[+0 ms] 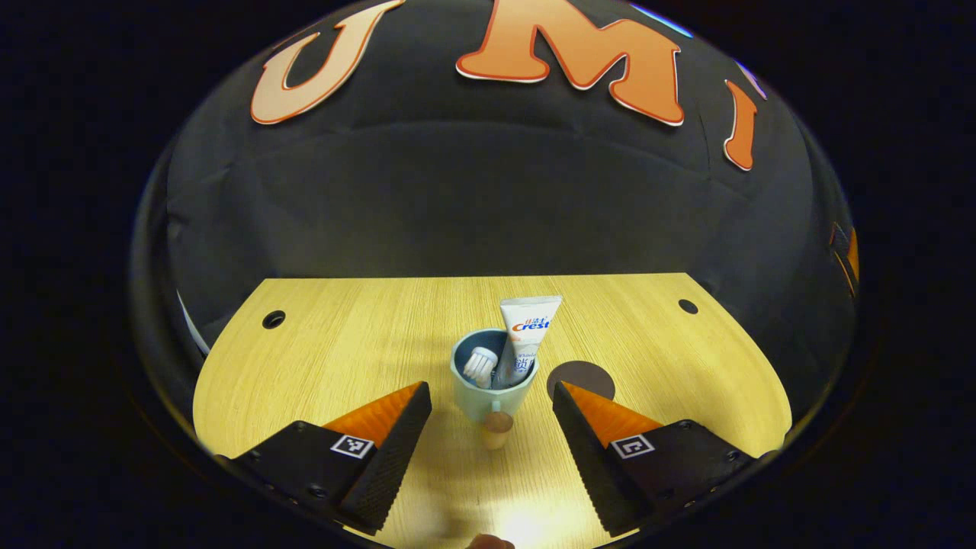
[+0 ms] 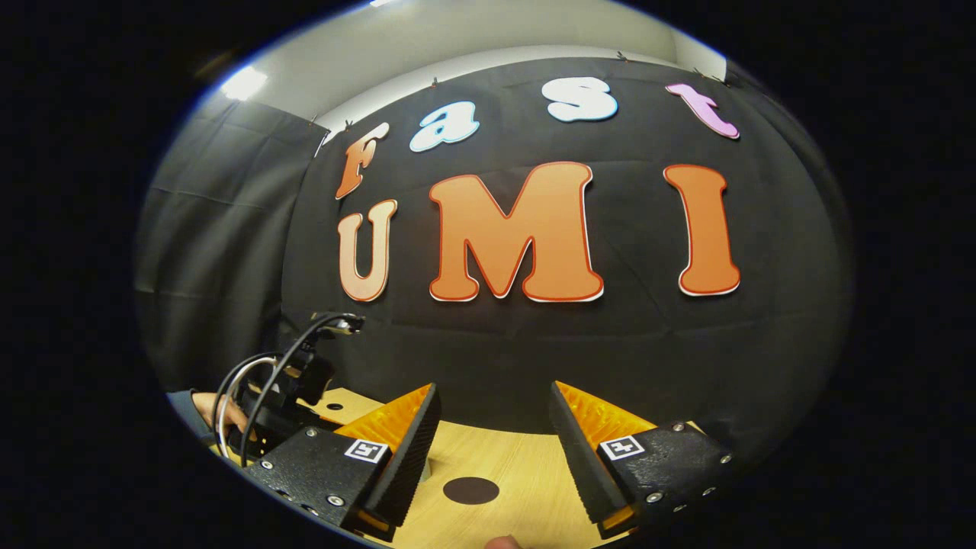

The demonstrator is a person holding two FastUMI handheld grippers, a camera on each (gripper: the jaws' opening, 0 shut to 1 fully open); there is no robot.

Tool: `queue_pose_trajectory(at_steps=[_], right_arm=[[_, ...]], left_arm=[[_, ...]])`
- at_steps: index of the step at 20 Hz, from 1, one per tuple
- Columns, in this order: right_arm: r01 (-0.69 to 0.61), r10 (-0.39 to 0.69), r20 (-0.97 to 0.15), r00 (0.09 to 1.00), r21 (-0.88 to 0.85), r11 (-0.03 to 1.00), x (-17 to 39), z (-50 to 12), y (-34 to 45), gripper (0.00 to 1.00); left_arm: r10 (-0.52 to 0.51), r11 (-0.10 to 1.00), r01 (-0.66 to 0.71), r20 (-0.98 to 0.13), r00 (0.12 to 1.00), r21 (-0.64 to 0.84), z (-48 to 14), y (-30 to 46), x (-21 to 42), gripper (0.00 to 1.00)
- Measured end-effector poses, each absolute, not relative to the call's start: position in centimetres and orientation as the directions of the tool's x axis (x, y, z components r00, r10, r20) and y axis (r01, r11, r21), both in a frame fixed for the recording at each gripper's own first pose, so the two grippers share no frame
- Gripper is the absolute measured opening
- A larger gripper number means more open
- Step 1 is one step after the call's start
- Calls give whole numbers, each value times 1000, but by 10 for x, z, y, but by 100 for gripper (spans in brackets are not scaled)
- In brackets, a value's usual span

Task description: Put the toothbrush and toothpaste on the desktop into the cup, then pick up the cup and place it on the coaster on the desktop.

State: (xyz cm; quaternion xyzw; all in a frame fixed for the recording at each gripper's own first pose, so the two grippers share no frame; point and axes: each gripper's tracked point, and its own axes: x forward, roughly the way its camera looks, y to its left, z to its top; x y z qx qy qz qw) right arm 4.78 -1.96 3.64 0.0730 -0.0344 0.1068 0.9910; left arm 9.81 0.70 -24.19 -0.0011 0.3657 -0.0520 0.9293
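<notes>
Toothbrush (image 1: 480,364) and toothpaste (image 1: 524,335) stand in the cup (image 1: 492,393), so the lift is next. Your left gripper (image 1: 492,408), jaws spread, must close on the cup, then carry it to the coaster (image 1: 581,378) just beside. Your right gripper (image 2: 492,427) hangs spread, empty.

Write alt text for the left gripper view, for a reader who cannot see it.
A light blue plastic cup stands on a pale wooden desktop, holding a white-bristled toothbrush and a white toothpaste tube. The open left tool points at the cup without touching it. A dark round coaster lies just right of the cup.
</notes>
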Motion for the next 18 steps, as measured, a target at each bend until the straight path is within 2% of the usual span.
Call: queue_pose_trajectory(at_steps=[4,5,6,8,9,10,14,15,16,17,18], right_arm=[[-218,209,90,974,112,969,30,41,-30,89],[-219,210,91,974,108,970,28,39,-32,95],[-219,210,91,974,106,970,24,39,-34,90],[-223,214,87,973,113,968,19,35,-37,91],[-223,215,82,973,120,967,17,32,-39,96],[-225,217,76,973,123,967,14,30,-41,92],[-211,204,69,977,116,971,8,24,-50,93],[-213,206,72,976,120,970,7,24,-50,93],[-221,213,74,974,126,967,4,23,-48,98],[-229,221,72,973,128,965,3,22,-44,93],[-231,223,71,972,127,965,2,19,-43,93]], left_arm=[[-96,995,90,-776,624,-51,-257,8,101,97],[-94,995,90,-794,601,-50,-258,8,101,97],[-92,995,93,-808,581,-47,-260,8,103,97],[-100,994,94,-842,531,-59,-265,5,99,97],[-95,995,86,-857,506,-59,-267,7,99,97],[-95,994,93,-867,489,-56,-269,7,101,97],[-59,996,87,-904,423,-24,-277,8,103,96],[-48,997,79,-911,410,-17,-278,9,102,99],[-30,998,56,-915,403,-8,-281,10,104,99],[-21,999,44,-917,398,-4,-286,12,103,99],[-7,1000,22,-915,402,2,-290,13,106,100]])
